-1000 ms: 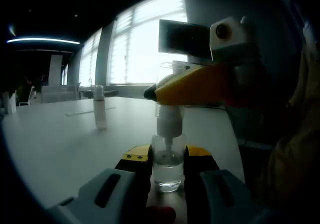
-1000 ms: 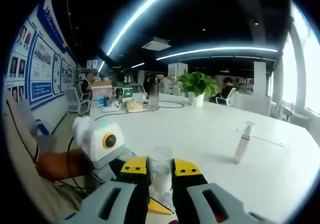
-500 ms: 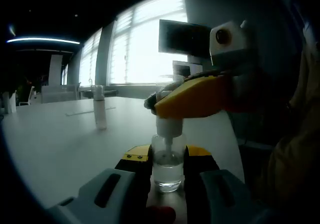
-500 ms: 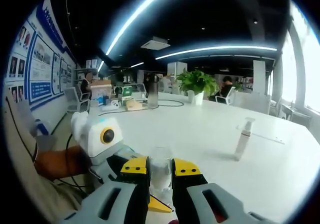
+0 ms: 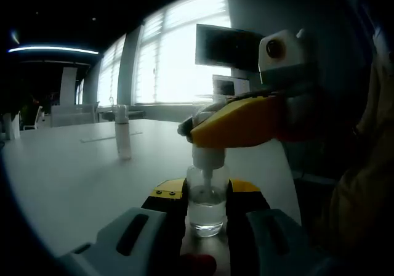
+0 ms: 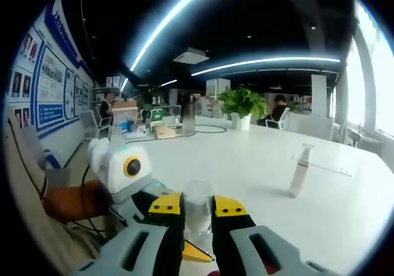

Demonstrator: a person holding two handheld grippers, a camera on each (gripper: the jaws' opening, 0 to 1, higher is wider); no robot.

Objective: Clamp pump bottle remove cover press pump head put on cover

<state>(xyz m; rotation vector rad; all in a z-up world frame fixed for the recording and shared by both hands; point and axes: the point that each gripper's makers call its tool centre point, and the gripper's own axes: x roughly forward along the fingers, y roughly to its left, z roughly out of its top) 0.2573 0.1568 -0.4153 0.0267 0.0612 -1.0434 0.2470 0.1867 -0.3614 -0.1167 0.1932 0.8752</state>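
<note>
left gripper view: the left claw [image 5: 206, 197] squeezes the pump bottle [image 5: 206, 196] standing on the white table [image 5: 74, 177]. the right claw [image 6: 197, 209] grips the clear cover [image 6: 197, 205], right over the pump head [image 5: 208, 156]. keep the cover straight and push down gently. since half a second ago almost nothing has moved.

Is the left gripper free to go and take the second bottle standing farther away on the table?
Probably not now: the left gripper is shut on the pump bottle. The table toward the second bottle looks free.
</note>
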